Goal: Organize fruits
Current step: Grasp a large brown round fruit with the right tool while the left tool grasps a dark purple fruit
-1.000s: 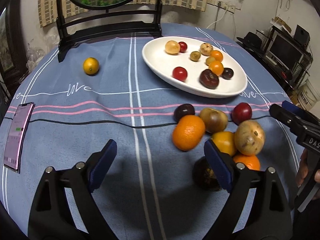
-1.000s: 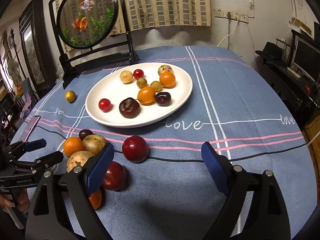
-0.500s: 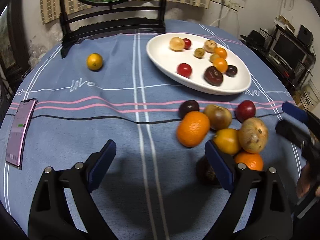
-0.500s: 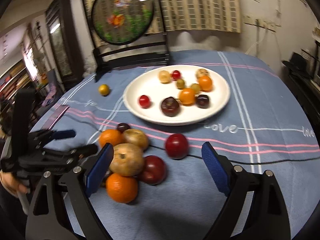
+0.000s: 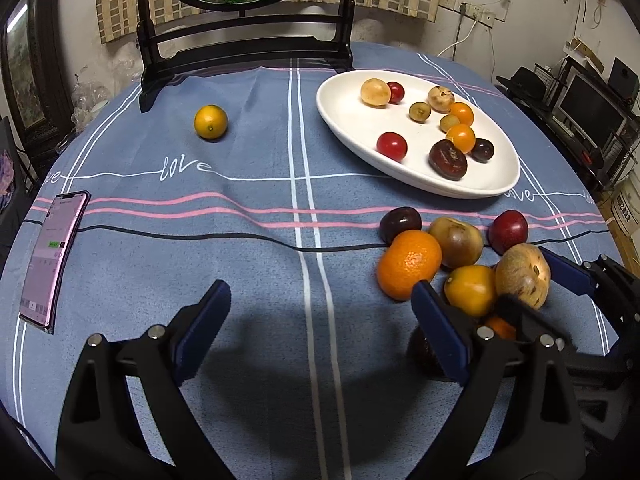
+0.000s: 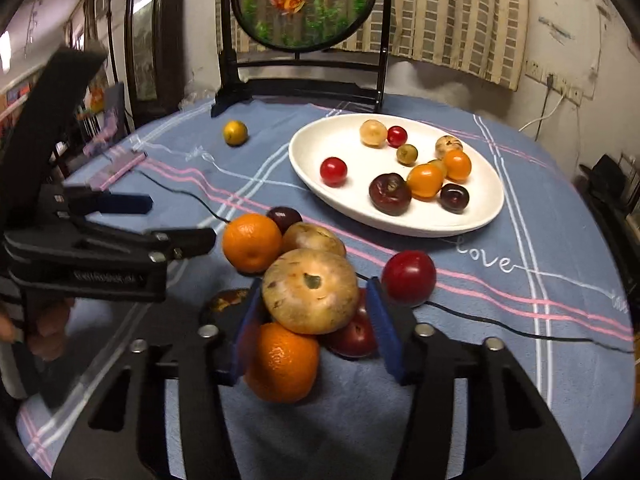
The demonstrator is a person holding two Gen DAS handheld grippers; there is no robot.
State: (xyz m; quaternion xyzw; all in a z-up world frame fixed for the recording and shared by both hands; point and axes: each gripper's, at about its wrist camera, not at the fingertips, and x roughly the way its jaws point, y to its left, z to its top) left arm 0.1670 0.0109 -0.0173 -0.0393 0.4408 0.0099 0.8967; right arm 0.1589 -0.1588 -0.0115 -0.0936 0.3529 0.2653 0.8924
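In the left wrist view, the left gripper (image 5: 320, 320) hangs wide and empty over the tabletop (image 5: 240, 248) beside the fruit pile (image 5: 460, 256), so a nudge could roll fruit. In the right wrist view, the right gripper (image 6: 312, 320), just closing, flanks the tan fruit (image 6: 311, 290); its perch above an orange (image 6: 282, 364) could let it slip, short of the plate (image 6: 320, 184).

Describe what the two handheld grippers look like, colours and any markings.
Both are black plastic clamp-style frames with silver rivets and flat blue pads. The left gripper shows faint raised lettering along its side in the right wrist view; the right gripper looks the same build.
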